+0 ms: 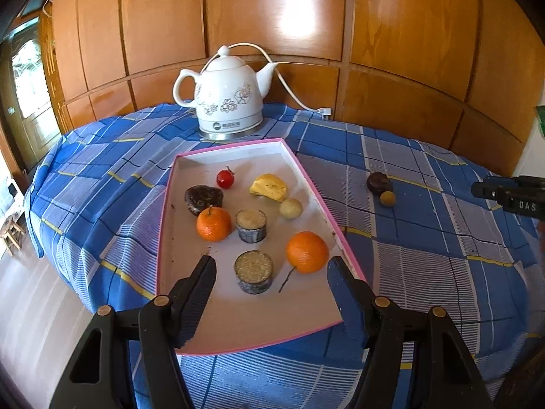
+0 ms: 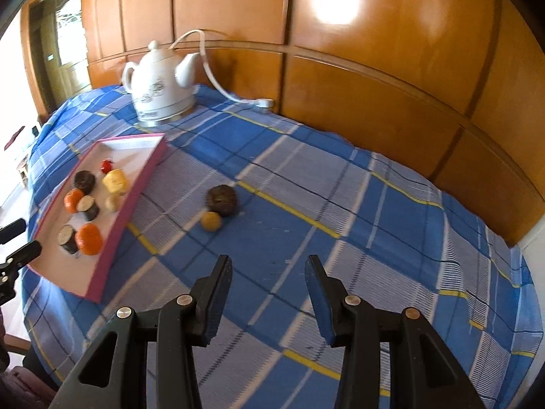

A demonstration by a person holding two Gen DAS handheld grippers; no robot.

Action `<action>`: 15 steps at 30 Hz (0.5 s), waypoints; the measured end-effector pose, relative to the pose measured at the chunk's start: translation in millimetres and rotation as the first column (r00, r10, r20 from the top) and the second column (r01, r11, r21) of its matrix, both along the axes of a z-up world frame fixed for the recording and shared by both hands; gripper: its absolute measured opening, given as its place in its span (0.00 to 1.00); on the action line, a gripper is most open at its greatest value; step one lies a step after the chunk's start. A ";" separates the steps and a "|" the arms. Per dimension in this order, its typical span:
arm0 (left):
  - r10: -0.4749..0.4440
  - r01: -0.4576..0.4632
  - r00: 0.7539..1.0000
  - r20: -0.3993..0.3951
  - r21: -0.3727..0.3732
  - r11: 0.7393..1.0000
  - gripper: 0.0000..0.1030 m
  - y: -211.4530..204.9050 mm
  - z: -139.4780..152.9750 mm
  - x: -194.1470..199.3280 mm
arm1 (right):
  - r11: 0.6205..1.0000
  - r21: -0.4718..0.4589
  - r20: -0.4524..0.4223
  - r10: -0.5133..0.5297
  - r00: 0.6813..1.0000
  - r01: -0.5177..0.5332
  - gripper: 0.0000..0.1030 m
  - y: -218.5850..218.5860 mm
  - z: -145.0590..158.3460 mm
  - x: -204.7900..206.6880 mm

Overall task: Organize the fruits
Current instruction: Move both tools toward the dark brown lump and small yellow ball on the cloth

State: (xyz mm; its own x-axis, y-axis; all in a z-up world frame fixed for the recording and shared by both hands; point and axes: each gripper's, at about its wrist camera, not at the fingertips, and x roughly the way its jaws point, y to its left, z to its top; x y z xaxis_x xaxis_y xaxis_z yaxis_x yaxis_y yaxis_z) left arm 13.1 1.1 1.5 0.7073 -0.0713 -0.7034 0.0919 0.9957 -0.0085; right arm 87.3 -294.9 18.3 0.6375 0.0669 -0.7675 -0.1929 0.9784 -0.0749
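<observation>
In the left wrist view, the left tongs hang spread over the near end of a pink-rimmed tray, pinching nothing. In the tray lie two oranges, a cherry tomato, a yellow fruit, a pale round fruit, a dark lump and two short cylinders. Right of the tray, on the blue checked cloth, sit a dark fruit and a small yellow ball, seemingly touching. A white kettle stands behind the tray.

In the right wrist view, the right tongs are spread and empty above bare cloth, with the dark fruit and ball ahead, well apart from them. The tray lies to the left.
</observation>
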 end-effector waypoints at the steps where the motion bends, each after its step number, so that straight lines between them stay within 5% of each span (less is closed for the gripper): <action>1: -0.006 0.006 1.000 0.000 0.003 1.000 0.66 -2.4 0.1 0.5 | 1.000 -0.001 -0.001 -0.014 1.000 0.014 0.44 -7.0 -1.2 2.2; 15: -0.062 0.062 0.998 -0.015 0.030 0.998 0.66 -33.8 0.8 16.6 | 0.970 0.091 -0.085 -0.218 0.972 0.225 0.44 -81.3 -31.6 21.4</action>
State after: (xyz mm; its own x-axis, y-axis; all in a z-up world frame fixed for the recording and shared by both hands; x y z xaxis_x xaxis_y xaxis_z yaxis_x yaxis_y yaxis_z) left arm 29.7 -32.7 2.3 0.6921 -0.0934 -0.7157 0.1537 0.9879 0.0198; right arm 108.7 -376.2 -13.3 0.5871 0.0086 -0.8094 0.0283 0.9991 0.0311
